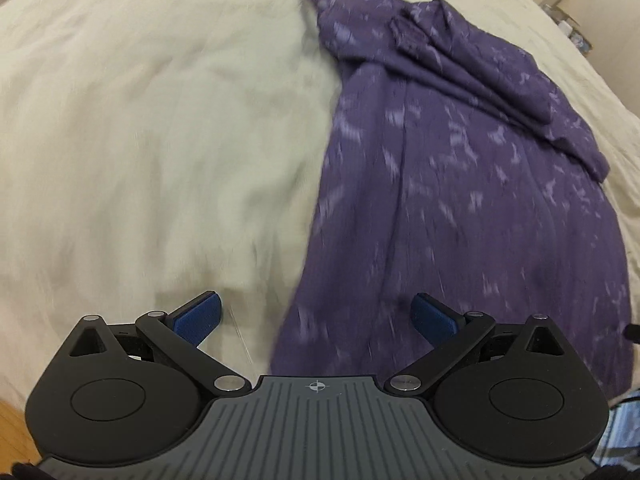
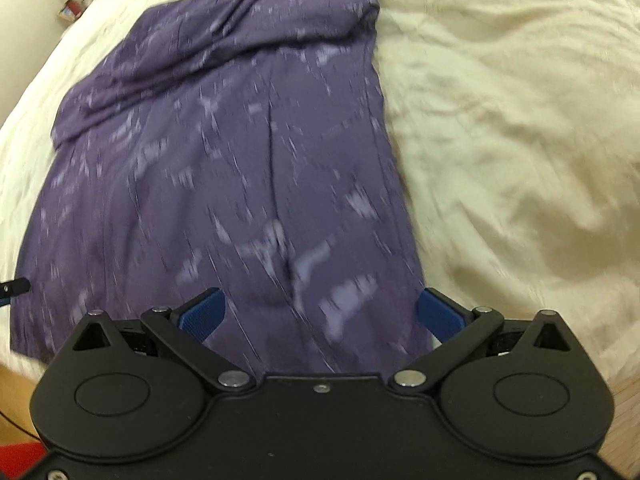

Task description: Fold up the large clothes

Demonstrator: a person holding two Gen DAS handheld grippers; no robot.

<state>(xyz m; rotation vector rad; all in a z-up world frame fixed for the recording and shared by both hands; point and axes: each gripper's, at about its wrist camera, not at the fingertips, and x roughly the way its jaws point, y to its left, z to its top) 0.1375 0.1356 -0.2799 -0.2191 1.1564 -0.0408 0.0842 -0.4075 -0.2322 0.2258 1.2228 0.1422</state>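
Note:
A large purple garment (image 1: 460, 184) with pale lilac marks lies lengthwise on a cream bedspread (image 1: 140, 120). Its far end is bunched in folds. In the left wrist view my left gripper (image 1: 316, 316) hangs open above the garment's near left edge, with the blue pads (image 1: 198, 316) wide apart and nothing between them. In the right wrist view the same garment (image 2: 224, 168) fills the left and centre. My right gripper (image 2: 320, 312) is open over its near right part, holding nothing. Both views are blurred by motion.
The cream bedspread (image 2: 512, 140) spreads wide to the garment's sides. Wooden floor (image 1: 16, 428) shows at the bed's near edge. Shelves with small items (image 2: 76, 4) stand beyond the far side. A dark cable end (image 2: 14, 286) pokes in at the left.

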